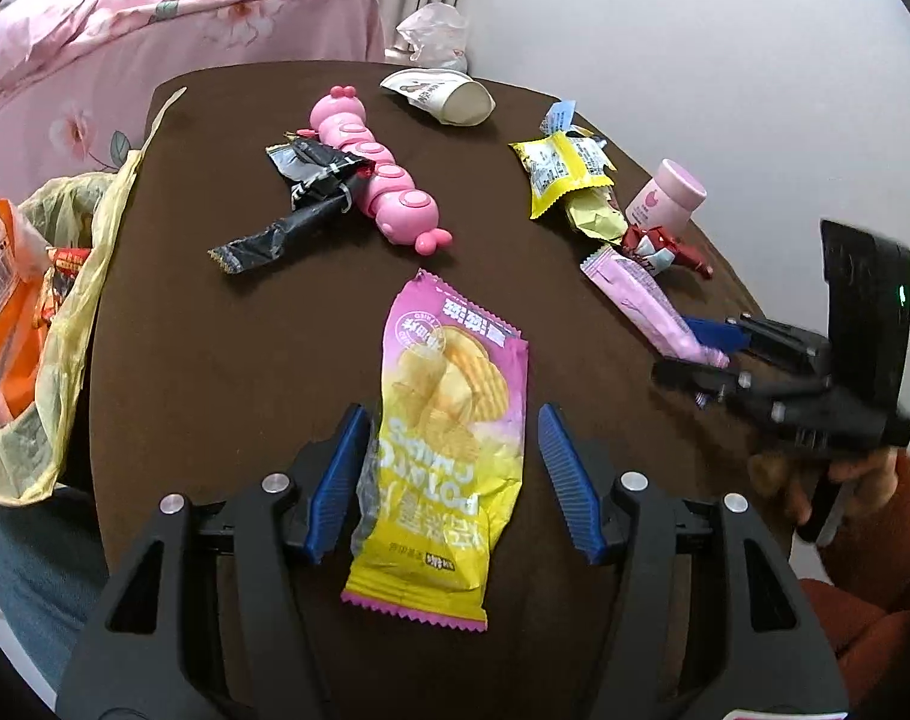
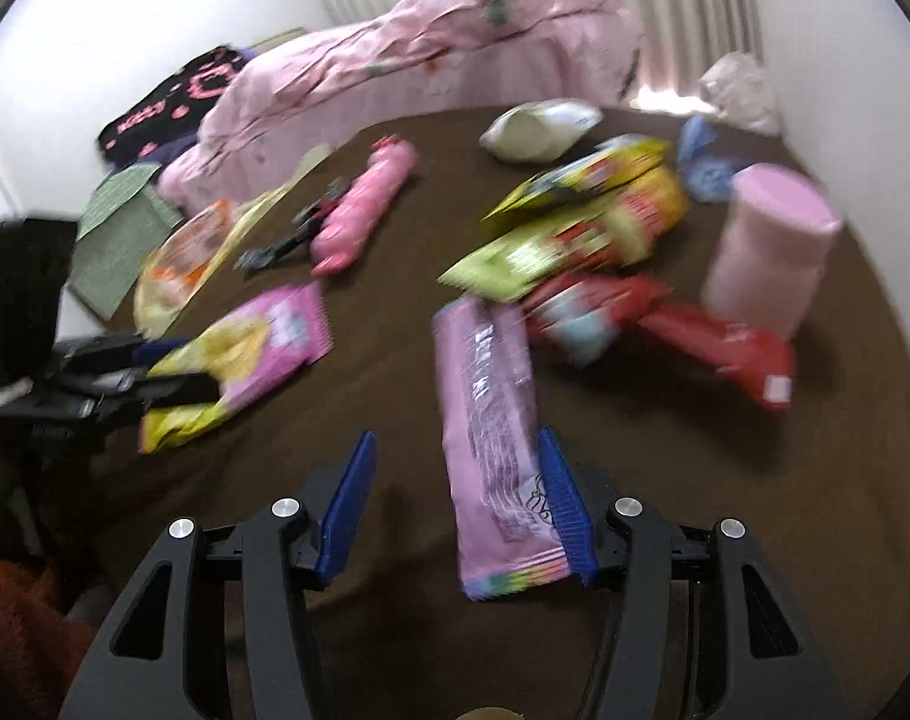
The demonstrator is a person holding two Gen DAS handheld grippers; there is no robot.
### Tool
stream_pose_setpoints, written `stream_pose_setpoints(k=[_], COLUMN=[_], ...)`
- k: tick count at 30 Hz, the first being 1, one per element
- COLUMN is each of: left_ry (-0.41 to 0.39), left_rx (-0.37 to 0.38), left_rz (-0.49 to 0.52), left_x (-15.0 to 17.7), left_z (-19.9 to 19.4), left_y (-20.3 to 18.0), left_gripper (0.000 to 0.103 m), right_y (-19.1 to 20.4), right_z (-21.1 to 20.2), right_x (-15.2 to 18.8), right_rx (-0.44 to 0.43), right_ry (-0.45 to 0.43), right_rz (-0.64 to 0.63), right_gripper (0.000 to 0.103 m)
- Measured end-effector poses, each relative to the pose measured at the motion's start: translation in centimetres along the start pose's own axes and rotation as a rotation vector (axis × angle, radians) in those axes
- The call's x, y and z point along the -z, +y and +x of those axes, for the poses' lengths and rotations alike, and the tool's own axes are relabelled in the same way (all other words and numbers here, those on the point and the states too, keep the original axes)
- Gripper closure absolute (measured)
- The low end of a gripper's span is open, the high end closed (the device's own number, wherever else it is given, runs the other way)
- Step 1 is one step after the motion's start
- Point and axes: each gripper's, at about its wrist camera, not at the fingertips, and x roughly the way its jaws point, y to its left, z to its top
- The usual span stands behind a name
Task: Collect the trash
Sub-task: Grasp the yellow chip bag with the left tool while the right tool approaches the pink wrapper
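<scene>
With the left tongs spread wide and the potato chip bag lying flat on the brown worktop between their blue pads, the step in hand appears to be the pinch on that bag: lower until both pads straddle the crumpled middle of the foil, close fully, then lift clear before swinging toward the yellow trash bag. A grip on the flat film alone would likely slip, so a raised crease is the better target. The left pad sits just beside the chip bag's edge; the right pad stands apart from it. The right tongs are also wide and hold nothing; the pink wrapper lies between their pads, touching or nearly touching the right one, though motion blur prevents certainty. Beyond the chip bag lie the black wrapper and the pink caterpillar toy, which is judged not to be trash. Farther from the chip bag, toward the wall, rest the yellow wrappers and a crushed paper cup.
</scene>
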Motion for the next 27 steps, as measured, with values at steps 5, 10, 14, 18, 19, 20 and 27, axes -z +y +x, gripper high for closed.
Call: stream_pose_setpoints(k=[5,10,14,18,19,20,27], left_ry=[0.001,0.011,0.027,0.025,0.024,0.023,-0.021], left_rx=[0.004,0.0,0.004,-0.01,-0.025,-0.035,-0.012], left_rz=[-0.002,0.015,-0.001,-0.028,-0.036,-0.043,-0.075], left_x=[0.4,0.8,0.8,0.7,0.7,0.6,0.5], left_z=[-0.1,0.0,-0.2,-0.3,-0.3,-0.4,-1.1], left_y=[-0.4,-1.2,-1.1,-1.0,-1.0,-0.9,-0.4], left_gripper=[0.041,0.032,0.032,0.038,0.045,0.05,0.092], right_y=[2.2,1.4,0.1,-0.9,-1.1,-1.4,-1.8], right_z=[0.3,-0.4,-2.0,-3.4,-3.5,-3.5,-3.9], right_x=[0.4,0.6,0.7,-0.3,-0.7,-1.0,-2.4], right_rx=[0.092,0.058,0.087,0.133,0.137,0.139,0.217], right_ry=[0.052,0.07,0.015,-0.059,-0.067,-0.073,-0.104], right_rz=[-0.095,-0.07,-0.026,-0.022,-0.018,-0.016,-0.137], right_gripper=[0.047,0.046,0.047,0.049,0.052,0.053,0.054])
